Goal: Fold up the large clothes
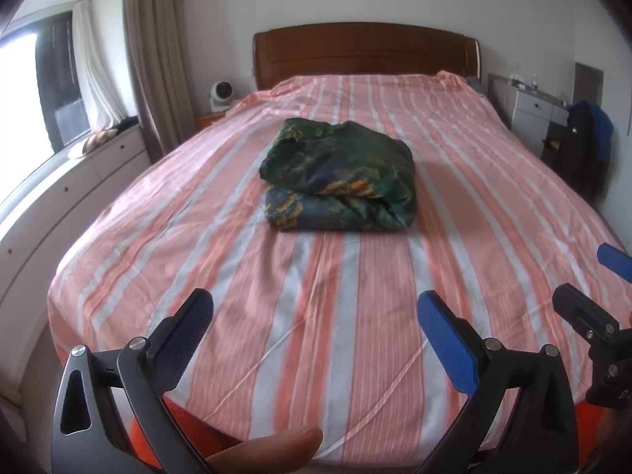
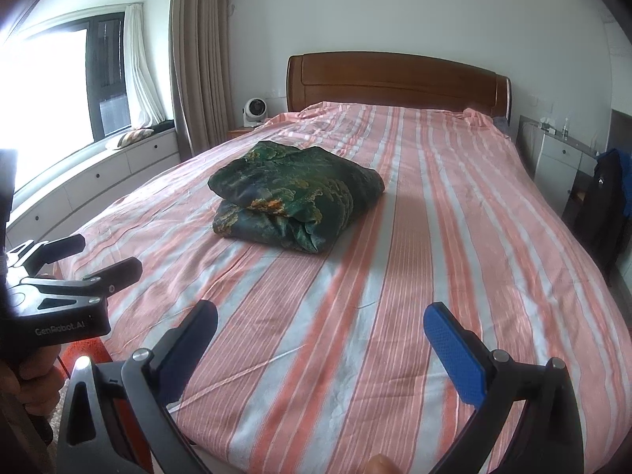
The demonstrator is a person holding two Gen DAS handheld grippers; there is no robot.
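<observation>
Striped in salmon pink and pale grey, the bed (image 1: pixel 355 316) fills most of what both your cameras see, with a brown wooden headboard (image 1: pixel 365 53) at its far end against a white wall. Your folded garment (image 1: pixel 337 175), a dark green cloth with orange and yellow patterning, lies in a thick, slightly lumpy bundle around the middle of the bed, somewhat nearer the headboard than the foot, with bare sheet on every side of it.

You hold your left gripper (image 1: pixel 316 316) over the foot edge of the bed, its jaws spread wide and gripping nothing; one finger carries a blue pad (image 1: pixel 448 345) and the other a dark one. Your right gripper (image 2: pixel 320 330) hangs over the same foot edge just beside it, its jaws equally wide and empty. Both grippers are well apart from the garment and point toward it. A fingertip of yours shows at the bottom edge of each view.

Along the left side of the bed you have a white window bench (image 2: pixel 118 166) with drawers under a bright window, beige curtains (image 2: pixel 199 55), and a small white fan (image 2: pixel 254 110) near the headboard corner. On the right side stands a white drawer unit (image 2: pixel 559 162), and dark clothing (image 2: pixel 606 193) hangs beside it.
</observation>
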